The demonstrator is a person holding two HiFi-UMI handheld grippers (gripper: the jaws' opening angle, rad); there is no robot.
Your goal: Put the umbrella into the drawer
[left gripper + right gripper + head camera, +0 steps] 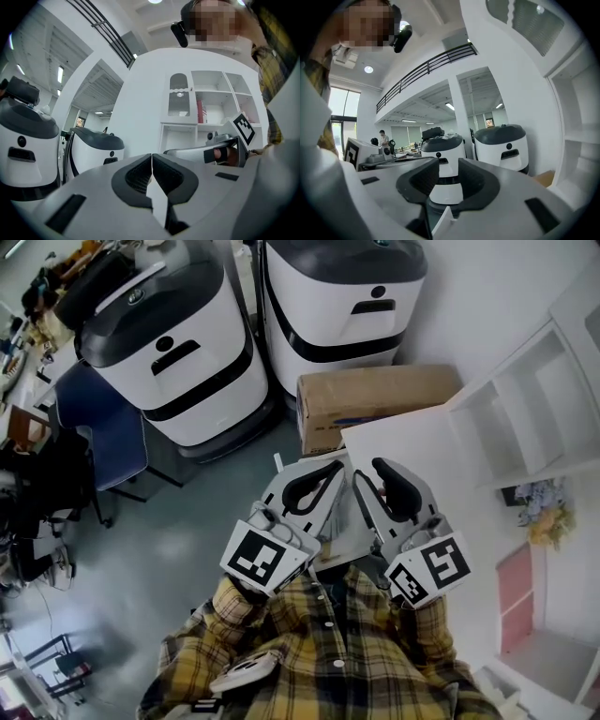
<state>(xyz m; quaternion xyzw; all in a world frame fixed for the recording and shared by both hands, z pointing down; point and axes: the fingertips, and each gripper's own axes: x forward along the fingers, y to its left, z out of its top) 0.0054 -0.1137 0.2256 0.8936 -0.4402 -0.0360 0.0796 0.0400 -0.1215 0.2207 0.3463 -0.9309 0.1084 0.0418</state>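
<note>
wearing a yellow-and-brown plaid shirt (319,652), the person holds both tools close to the chest, side by side and pointing about level. the left claw (335,469) is pressed together: in the left gripper view its two black ridged pads (139,176) meet at the tips with nothing between them. the right claw (375,472) is spread partway; in the right gripper view only the room beyond shows through its gap, so it grips nothing. the umbrella is in no view, so its place cannot be told.

under the right claw lies a flat white table (422,451), while the left claw hangs over the grey floor (187,521). just past the table's far edge a brown cardboard box (375,399) stands on the floor. behind the box are two rounded white machines with black tops and black bands, the left one (178,352) nearer and the right one (342,306) close beside it. a blue chair (98,427) stands to the left of the nearer machine.

to the right of the table is a white shelf unit (534,399) with open compartments; a thin red book-like thing (204,112) stands upright in one. a bunch of pale blue and yellow flowers (544,507) and a pink panel (516,592) sit lower on that side. farthest off, the right gripper view shows a standing person (383,138) among desks and a black railing (426,70) on an upper level.
</note>
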